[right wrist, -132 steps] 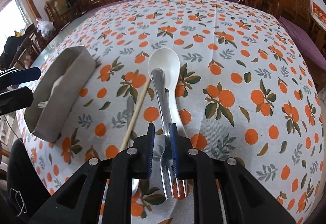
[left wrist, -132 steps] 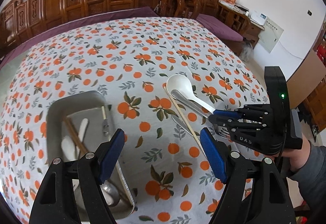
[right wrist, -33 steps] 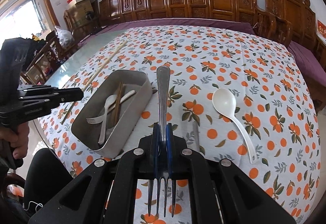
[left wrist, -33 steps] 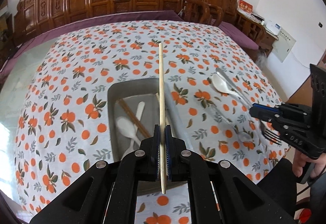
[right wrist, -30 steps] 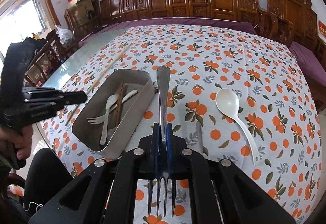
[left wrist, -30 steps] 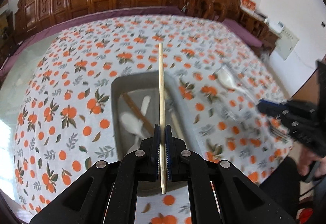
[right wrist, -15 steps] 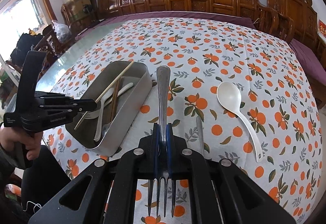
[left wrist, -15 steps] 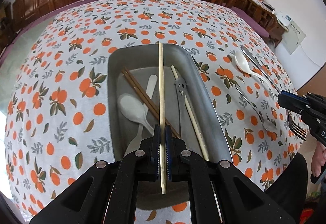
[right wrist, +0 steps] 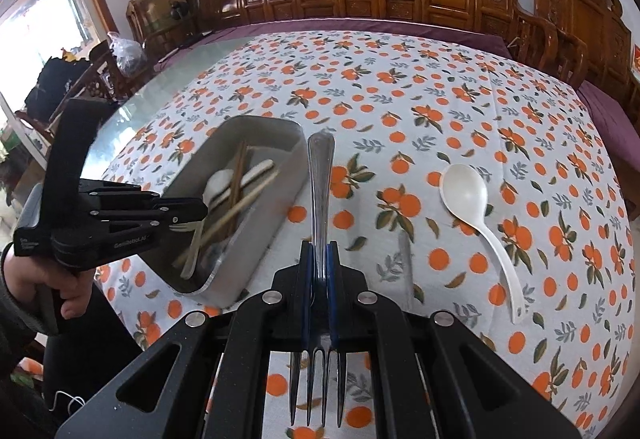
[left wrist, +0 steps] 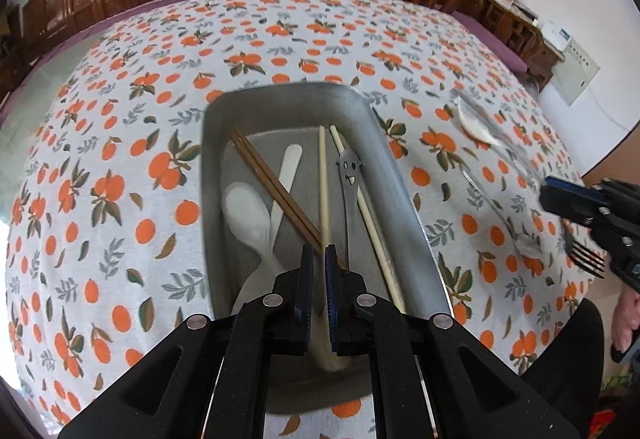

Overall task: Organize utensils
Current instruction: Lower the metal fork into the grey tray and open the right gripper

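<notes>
Pale chopstick (left wrist: 323, 195) dropped into metal tray (left wrist: 394, 175); left fingers (left wrist: 307, 279) parted (right fingers (right wrist: 331, 275) pinch steel fork (right wrist: 320, 175)).

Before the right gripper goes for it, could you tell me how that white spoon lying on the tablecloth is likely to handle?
The white spoon looks like thin plastic, so probably light and stiff. Its smooth, narrow handle may slip between pads. Its rounded bowl could let it rock or pivot on the tablecloth if pushed.

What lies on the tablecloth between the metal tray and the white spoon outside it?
In the right wrist view, between the metal tray and the white spoon, a metal spoon lies on the cloth, with the held fork above.
</notes>
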The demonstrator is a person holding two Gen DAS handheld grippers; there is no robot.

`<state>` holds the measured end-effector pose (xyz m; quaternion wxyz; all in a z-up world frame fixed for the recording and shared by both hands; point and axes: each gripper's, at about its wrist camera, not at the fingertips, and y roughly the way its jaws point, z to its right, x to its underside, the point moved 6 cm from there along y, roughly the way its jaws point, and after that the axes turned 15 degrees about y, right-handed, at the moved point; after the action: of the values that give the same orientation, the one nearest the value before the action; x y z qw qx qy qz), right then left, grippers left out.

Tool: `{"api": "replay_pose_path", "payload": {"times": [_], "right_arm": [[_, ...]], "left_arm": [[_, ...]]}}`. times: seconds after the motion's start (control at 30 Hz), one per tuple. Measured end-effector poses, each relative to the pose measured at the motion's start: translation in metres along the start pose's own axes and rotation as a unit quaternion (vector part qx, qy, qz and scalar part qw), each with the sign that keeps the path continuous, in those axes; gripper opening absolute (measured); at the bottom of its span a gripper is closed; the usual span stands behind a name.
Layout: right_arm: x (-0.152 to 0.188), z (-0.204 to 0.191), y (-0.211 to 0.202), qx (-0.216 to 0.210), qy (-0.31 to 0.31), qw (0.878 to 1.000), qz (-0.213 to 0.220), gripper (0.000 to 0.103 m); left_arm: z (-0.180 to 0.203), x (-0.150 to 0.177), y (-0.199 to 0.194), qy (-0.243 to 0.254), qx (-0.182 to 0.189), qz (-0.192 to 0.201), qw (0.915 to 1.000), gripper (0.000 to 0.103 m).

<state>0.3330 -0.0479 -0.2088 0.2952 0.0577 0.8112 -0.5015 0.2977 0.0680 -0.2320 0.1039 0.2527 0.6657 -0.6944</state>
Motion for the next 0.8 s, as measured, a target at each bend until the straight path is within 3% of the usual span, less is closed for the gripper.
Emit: {"api": "replay_pose_path", "payload": {"times": [0.53, 0.8], "right_arm": [[-0.009, -0.078, 0.032, -0.036, -0.030, 0.999, -0.009, 0.008], [-0.011, -0.097, 0.059, -0.027, -0.015, 0.999, -0.011, 0.008]], "left_arm": [[-0.033, 0.019, -0.072, -0.013, -0.029, 0.052, 0.9981, 0.005], [-0.054, 0.028, -0.090, -0.027, -0.040, 0.064, 0.9968, 0.005]]}}
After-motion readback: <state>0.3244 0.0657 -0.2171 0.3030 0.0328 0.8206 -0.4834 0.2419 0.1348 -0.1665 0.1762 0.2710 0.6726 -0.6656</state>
